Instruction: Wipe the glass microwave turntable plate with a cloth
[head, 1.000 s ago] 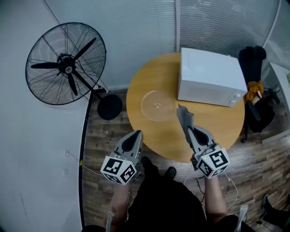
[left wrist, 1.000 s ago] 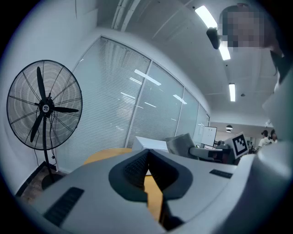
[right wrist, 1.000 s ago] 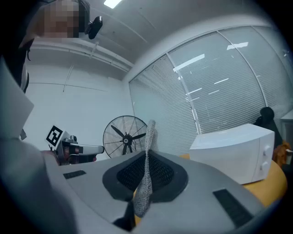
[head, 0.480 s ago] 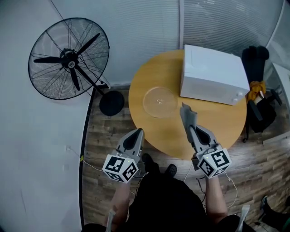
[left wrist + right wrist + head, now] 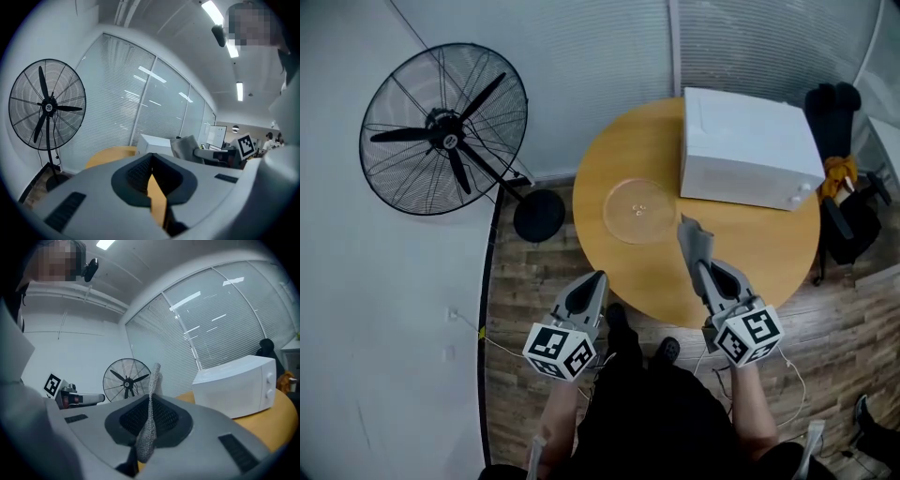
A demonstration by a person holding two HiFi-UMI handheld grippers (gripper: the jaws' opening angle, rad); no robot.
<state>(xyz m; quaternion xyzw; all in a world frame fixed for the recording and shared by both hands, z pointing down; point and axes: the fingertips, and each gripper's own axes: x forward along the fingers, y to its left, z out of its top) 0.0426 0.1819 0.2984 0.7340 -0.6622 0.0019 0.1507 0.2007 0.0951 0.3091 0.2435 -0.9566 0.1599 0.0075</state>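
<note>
Table (image 5: 647,272): round, light wood top. On it:
- plate (image 5: 638,211), clear glass, round, lying flat left of centre;
- microwave (image 5: 748,148), white, at the far right, just beside the plate, not touching.

Floor (image 5: 525,281): wood planks; fan (image 5: 539,217) base stands beside the table.

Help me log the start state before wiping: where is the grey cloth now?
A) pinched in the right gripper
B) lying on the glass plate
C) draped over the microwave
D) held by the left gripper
A: the cloth sticks up from between the closed fingers of the right gripper; the left gripper holds nothing and the glass plate lies bare.
</note>
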